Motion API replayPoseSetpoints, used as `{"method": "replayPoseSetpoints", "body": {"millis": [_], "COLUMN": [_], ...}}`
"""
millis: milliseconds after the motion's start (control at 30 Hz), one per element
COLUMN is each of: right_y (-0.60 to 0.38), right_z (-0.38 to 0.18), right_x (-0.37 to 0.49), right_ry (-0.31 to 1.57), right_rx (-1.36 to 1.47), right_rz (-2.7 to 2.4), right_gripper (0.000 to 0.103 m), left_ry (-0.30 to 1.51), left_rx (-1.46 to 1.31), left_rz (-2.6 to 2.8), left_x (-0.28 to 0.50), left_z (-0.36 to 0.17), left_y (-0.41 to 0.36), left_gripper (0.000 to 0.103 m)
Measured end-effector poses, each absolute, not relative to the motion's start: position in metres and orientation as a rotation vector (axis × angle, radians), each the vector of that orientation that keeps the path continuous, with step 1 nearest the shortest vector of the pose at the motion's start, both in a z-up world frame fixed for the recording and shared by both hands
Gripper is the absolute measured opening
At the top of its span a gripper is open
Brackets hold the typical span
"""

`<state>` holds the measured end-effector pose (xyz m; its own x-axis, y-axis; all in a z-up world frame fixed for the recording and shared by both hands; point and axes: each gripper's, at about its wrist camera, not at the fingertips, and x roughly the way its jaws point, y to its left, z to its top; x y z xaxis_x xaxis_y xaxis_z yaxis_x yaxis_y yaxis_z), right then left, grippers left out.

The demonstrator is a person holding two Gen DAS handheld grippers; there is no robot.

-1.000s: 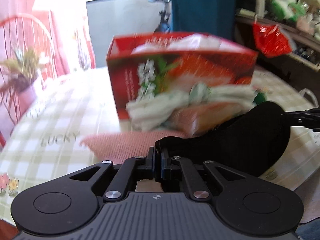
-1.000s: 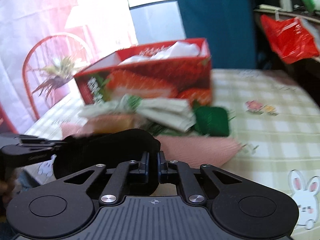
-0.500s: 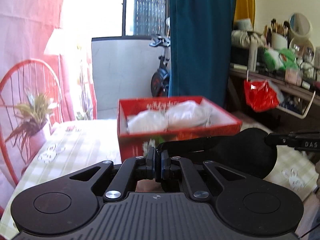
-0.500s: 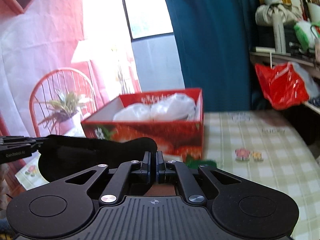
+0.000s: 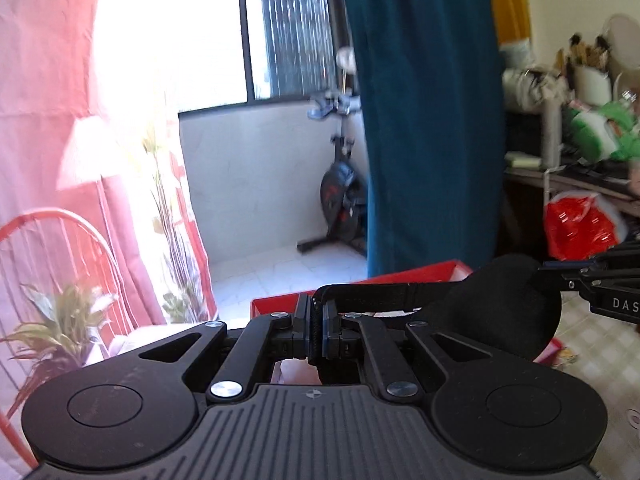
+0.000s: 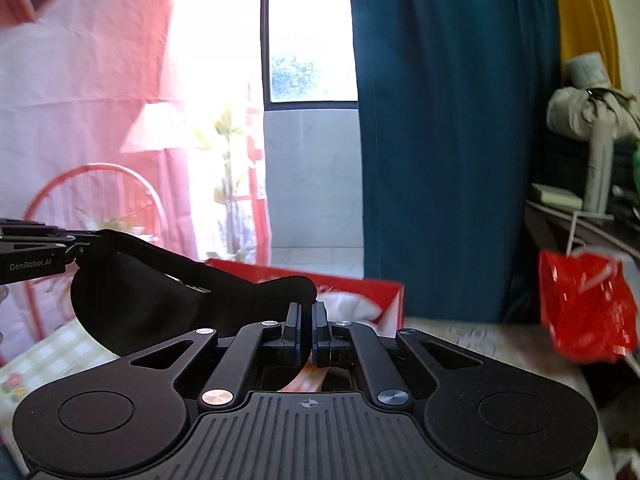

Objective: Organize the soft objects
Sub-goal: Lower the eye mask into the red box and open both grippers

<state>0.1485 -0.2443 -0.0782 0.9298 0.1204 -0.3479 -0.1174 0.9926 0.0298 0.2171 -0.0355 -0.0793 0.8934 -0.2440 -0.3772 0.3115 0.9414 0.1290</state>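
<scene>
Both grippers hold one black eye mask (image 5: 508,304) in the air, above & in front of the red box (image 6: 360,286). Left gripper (image 5: 316,330) pinches the strap end; right gripper (image 6: 306,330) has fingers pressed on the mask's other end. White soft stuff (image 6: 352,306) sits in the box.

Lived-in home room, teal curtain (image 5: 424,120), exercise bike (image 5: 340,196) on balcony, checked tablecloth (image 6: 60,352), cluttered shelf (image 5: 580,168)

the left gripper (image 5: 316,326) and right gripper (image 6: 306,330) are both squeezed tight, held up side by side, pointing forward.
</scene>
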Motion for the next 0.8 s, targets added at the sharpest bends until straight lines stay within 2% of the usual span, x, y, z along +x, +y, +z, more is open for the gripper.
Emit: {"method": "replayPoseSetpoints", "body": {"millis": [300,500,667,733,767,800], "right_y": [-0.236,-0.228,-0.234,-0.236,-0.236,-0.237], "right_z": [-0.122,-0.148,-0.153,-0.153,-0.151,-0.149], "right_x": [0.225,0.240,0.246,0.245,0.244,0.241], "right_ry": [0.584,0.689,0.717,0.718,0.711,0.700], "right_rx": [0.016,0.017,0.043,0.045,0.040,0.036], "right_rz": [0.122,0.121,0.097,0.093,0.094,0.095], "right_gripper": [0.004,0.004,0.004,0.004,0.006,0.010], "left_ry": [0.651,0.754,0.770,0.759,0.753,0.749], "left_rx": [0.193,0.205,0.190,0.175,0.165,0.155], "left_rz": [-0.324,-0.325,-0.336,-0.354,-0.368,-0.383], "left_x": [0.283,0.292,0.294,0.293,0.292,0.290], "left_z": [-0.130,-0.156,-0.158,-0.154,-0.151,-0.148], "left_y": [-0.059,-0.058,-0.054,-0.052,-0.051,-0.049], "left_gripper": [0.006,0.006,0.007,0.012,0.017,0.030]}}
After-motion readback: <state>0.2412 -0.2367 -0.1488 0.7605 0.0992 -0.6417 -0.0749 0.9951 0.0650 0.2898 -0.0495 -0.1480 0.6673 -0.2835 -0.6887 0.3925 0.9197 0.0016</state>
